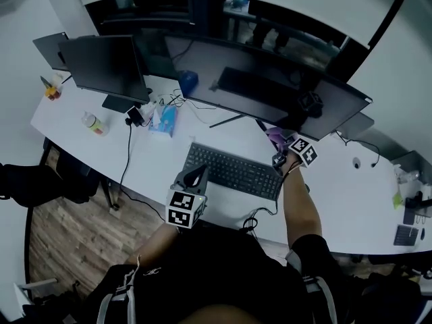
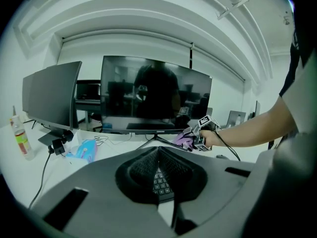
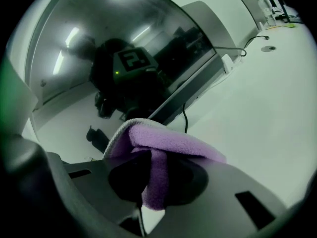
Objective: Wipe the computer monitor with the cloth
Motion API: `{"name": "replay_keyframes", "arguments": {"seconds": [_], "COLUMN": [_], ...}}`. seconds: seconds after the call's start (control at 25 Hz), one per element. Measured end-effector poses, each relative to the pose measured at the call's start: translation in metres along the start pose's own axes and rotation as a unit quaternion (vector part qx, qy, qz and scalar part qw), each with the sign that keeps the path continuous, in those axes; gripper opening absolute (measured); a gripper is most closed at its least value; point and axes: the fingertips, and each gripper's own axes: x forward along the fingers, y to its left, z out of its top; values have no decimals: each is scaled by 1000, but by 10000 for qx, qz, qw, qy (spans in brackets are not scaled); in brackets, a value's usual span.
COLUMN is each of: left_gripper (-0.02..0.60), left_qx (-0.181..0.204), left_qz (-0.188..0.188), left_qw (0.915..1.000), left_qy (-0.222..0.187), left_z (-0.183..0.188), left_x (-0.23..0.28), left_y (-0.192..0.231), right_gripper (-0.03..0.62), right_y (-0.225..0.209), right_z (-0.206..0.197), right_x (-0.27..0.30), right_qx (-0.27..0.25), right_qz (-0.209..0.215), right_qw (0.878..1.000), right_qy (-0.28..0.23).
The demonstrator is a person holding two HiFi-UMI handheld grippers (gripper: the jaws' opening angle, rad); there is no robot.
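Monitor [image 1: 270,90] glass lies just ahead of the right gripper [image 3: 153,162], whose jaws pinch the folded purple cloth [image 3: 171,145]. Lay the fold flat on the glass and sweep lightly in overlapping passes. The left gripper [image 2: 158,150], closed and empty, hangs by the keyboard [image 1: 233,171].

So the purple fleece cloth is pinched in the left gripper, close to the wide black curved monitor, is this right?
Not the left one. The purple fleece cloth is pinched in the right gripper, close to the wide black curved monitor; the right gripper view shows it between the fingers.
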Motion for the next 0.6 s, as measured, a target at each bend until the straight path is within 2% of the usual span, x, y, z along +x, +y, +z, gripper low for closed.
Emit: {"name": "replay_keyframes", "arguments": {"seconds": [0.16,0.36,0.6], "left_gripper": [14,14,14], "left_qx": [-17,70,242], "left_qz": [113,26,-99], "left_qw": [9999,10000,9997], "left_qy": [33,38,-5], "left_z": [-1,3,14], "left_x": [1,7,18], "left_y": [-5,-19,-30], "right_gripper": [72,72,72], "right_y": [-22,-46,-56], "right_z": [18,41,56], "right_x": [-7,-17,-21], "right_qx": [217,348,10], "right_qz": [-70,-202,-402], "right_qw": [9996,9985,9983], "right_qy": [-146,-376,-429]}}
